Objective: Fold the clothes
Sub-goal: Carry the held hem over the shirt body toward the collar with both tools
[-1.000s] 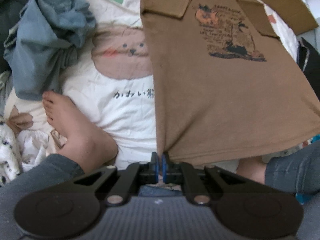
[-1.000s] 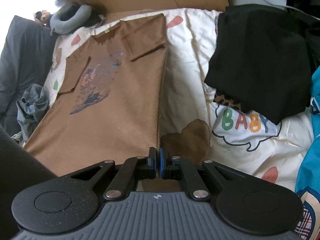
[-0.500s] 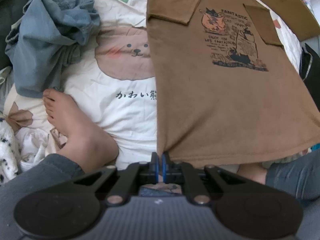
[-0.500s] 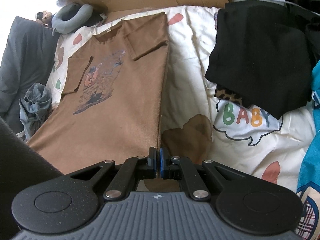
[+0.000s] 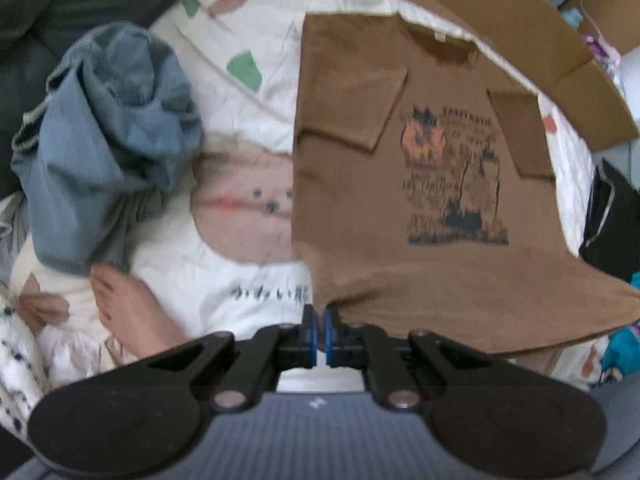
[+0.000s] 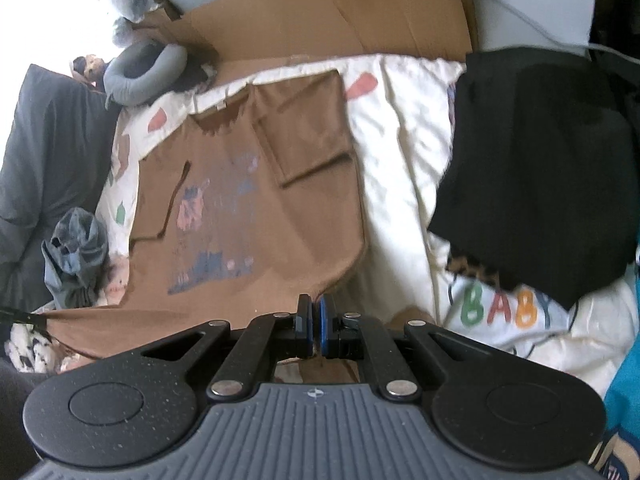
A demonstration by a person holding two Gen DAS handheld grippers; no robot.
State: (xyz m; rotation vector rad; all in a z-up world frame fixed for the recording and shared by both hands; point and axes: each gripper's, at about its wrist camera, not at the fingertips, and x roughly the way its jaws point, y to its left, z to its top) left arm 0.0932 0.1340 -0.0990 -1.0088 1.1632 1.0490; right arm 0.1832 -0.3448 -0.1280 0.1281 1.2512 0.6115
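Note:
A brown T-shirt (image 5: 400, 184) with a printed cat picture lies on a cartoon-print bedsheet (image 5: 240, 248), both sleeves folded in over its front. My left gripper (image 5: 320, 322) is shut on the shirt's lower left hem corner. The right gripper (image 6: 316, 318) is shut on the lower right hem corner of the same brown T-shirt (image 6: 248, 216). The hem is raised off the sheet and bows between the two grippers, while the collar end rests flat at the far side.
A crumpled blue-grey garment (image 5: 104, 136) lies left of the shirt. A person's bare foot (image 5: 128, 316) rests on the sheet near my left gripper. A black garment (image 6: 536, 168) sits at the right. Flattened cardboard (image 6: 332, 16) lines the far edge, with a grey neck pillow (image 6: 148, 68) beside it.
Both grippers have lifted the hem and carried it toward the collar. The lower part of the shirt now hangs slack and curved instead of stretched flat.

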